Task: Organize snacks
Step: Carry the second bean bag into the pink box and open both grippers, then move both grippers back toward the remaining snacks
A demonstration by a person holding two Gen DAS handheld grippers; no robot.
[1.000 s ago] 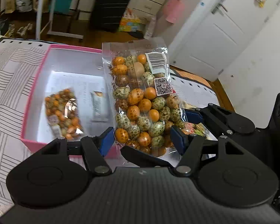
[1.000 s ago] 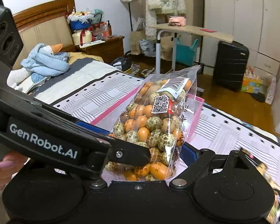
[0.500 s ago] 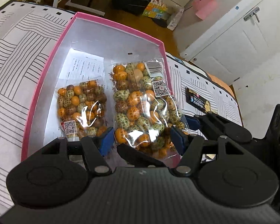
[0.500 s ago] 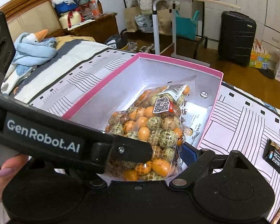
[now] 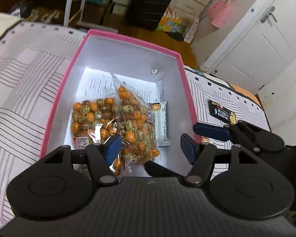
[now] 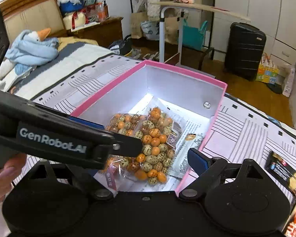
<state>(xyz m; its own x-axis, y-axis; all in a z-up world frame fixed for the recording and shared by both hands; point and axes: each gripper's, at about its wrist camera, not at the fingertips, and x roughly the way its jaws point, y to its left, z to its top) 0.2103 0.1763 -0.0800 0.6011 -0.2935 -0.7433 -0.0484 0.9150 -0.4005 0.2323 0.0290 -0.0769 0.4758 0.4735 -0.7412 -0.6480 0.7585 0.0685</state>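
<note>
Left wrist: left tool (image 5: 151, 145) released, right tool (image 6: 165, 154) released; nudge candy bag (image 5: 136, 126) flat inside pink box (image 5: 179, 59).

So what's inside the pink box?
Inside the pink cardboard box: two clear bags of orange and speckled candies, a white wrapped snack bar and printed paper sheets. The bags hide whatever lies underneath them.

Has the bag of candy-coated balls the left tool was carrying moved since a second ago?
Yes. The bag has gone down from above the pink box onto its floor, beside the first bag, partly covering the white bar.
</note>
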